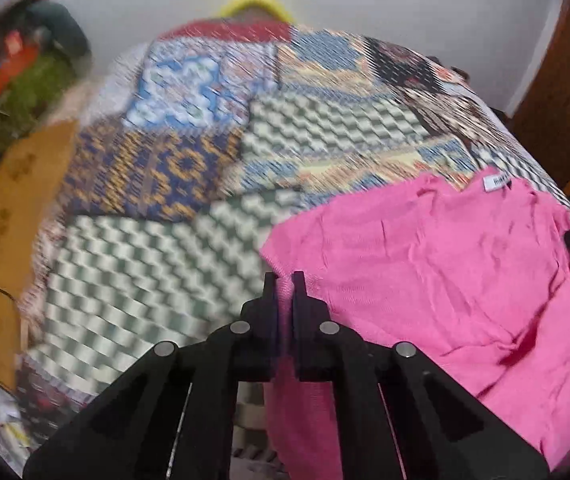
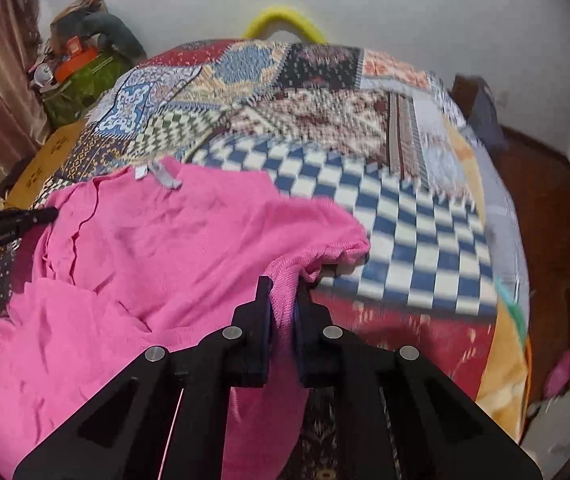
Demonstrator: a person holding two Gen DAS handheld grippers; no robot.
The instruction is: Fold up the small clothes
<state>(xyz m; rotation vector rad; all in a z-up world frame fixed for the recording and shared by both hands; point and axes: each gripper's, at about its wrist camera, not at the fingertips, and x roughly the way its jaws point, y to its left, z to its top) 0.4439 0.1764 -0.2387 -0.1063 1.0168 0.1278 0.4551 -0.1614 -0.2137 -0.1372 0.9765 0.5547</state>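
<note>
A pink knit top [image 1: 437,264] lies on the patchwork bedspread [image 1: 189,168], its white neck label [image 1: 495,183] at the far edge. My left gripper [image 1: 285,280] is shut on the top's left edge. In the right wrist view the same pink top [image 2: 157,248] spreads to the left, and my right gripper [image 2: 283,286] is shut on its bunched right edge, which is lifted off the bedspread [image 2: 405,216]. Each view shows the other gripper's black tip at the far side of the cloth. Both views are motion-blurred.
A brown cardboard box [image 1: 9,208] and a pile of bags and clutter [image 1: 29,68] stand at the bed's left side. A yellow curved object [image 2: 285,24] sits behind the bed by the white wall. Wooden floor [image 2: 545,208] lies to the right.
</note>
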